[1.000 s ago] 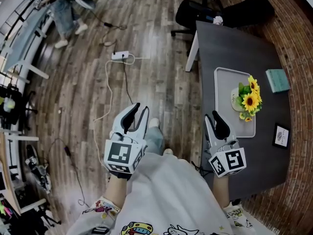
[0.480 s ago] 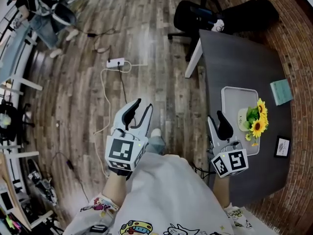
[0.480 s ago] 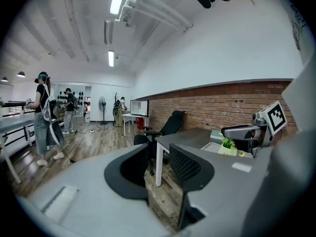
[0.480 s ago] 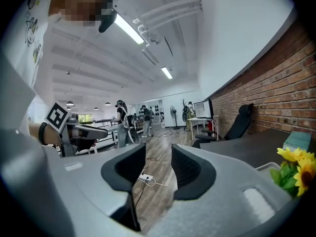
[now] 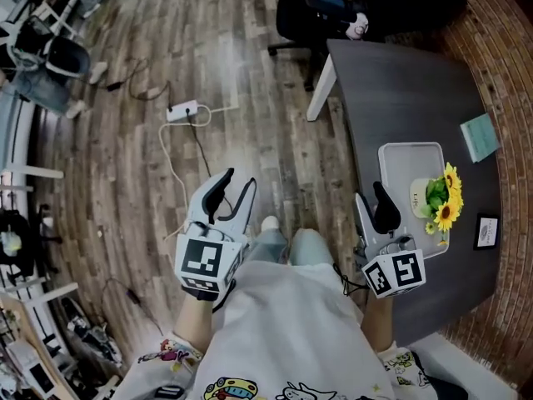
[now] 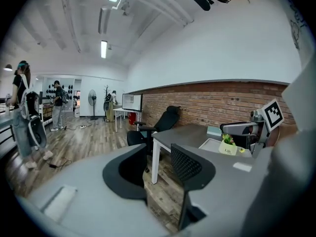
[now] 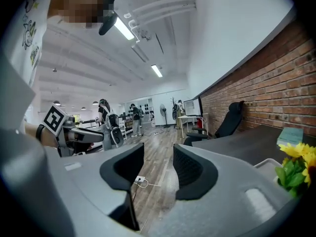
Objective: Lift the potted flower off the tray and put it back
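A potted flower (image 5: pixel 443 202), yellow sunflowers in a small white pot, stands on a light grey tray (image 5: pixel 402 161) on the dark table (image 5: pixel 391 82). My right gripper (image 5: pixel 372 205) hovers over the table's near edge, left of the tray and apart from it. Its jaws have just been opening and hold nothing. My left gripper (image 5: pixel 231 192) hangs over the wooden floor, far from the table; its jaws have also just been opening, empty. The flower shows at the right gripper view's right edge (image 7: pixel 296 167). In the left gripper view the pot (image 6: pixel 228 147) is small beside the right gripper (image 6: pixel 245 130).
A black office chair (image 5: pixel 312 11) stands at the table's far end. A power strip (image 5: pixel 181 111) with its cable lies on the floor. On the table lie a teal book (image 5: pixel 481 136) and a small framed card (image 5: pixel 485 232). A brick wall runs along the right. People (image 6: pixel 22 112) stand far off.
The head view has swung, so the table and tray sit lower and more to the right. Both grippers' jaws stand a little wider. The flower stays on the tray.
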`<state>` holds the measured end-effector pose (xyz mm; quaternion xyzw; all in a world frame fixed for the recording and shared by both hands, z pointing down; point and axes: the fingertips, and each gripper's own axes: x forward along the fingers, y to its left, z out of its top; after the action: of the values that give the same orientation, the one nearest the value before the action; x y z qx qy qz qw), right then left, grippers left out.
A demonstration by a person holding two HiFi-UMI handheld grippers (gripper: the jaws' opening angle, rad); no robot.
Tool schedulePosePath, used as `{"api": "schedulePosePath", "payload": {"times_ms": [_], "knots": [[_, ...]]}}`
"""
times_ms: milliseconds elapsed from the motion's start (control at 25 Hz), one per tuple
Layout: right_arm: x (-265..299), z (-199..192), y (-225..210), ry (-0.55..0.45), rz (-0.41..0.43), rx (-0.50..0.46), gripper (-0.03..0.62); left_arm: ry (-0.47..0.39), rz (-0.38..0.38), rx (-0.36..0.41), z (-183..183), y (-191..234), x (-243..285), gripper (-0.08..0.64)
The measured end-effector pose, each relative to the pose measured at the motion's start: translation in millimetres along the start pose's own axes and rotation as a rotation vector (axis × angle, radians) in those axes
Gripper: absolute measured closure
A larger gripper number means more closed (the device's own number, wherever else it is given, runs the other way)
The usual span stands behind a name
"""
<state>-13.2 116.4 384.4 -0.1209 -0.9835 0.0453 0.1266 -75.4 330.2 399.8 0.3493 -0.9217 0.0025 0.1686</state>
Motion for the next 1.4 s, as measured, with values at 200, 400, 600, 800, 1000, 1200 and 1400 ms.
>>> {"api": "schedulePosePath", "payload": {"times_ms": [200, 400, 600, 800, 1000, 1200, 1400], "knots": [[-2.2, -1.7, -28.0, -0.001, -0.072, 0.035, 0.399, 0.021, -0.06, 0.016, 2.4, -7.4, 31.6, 0.394], [-1.4, -2.5, -64.1, -0.012, -0.153, 0.067, 0.391, 0.034, -0.142, 0.043, 12.1, -21.9, 79.0, 0.387], [-1.0, 14.4, -117.0, -0.056, -0.268, 0.088, 0.381, 0.01, -0.24, 0.083, 44.7, -44.7, 139.0, 0.383], [-16.3, 33.9, -166.2, -0.101, -0.389, 0.101, 0.379, -0.03, -0.363, 0.135, 82.3, -82.0, 196.1, 0.382], [-46.2, 52.4, -206.5, -0.154, -0.52, 0.107, 0.371, -0.045, -0.493, 0.176, 106.3, -129.1, 241.8, 0.377], [-90.8, 54.6, -234.4, -0.204, -0.654, 0.113, 0.357, -0.061, -0.648, 0.226, 117.5, -192.2, 275.4, 0.371], [-140.7, 44.3, -244.7, -0.248, -0.813, 0.141, 0.351, -0.053, -0.829, 0.274, 116.3, -259.3, 289.7, 0.367]]}}
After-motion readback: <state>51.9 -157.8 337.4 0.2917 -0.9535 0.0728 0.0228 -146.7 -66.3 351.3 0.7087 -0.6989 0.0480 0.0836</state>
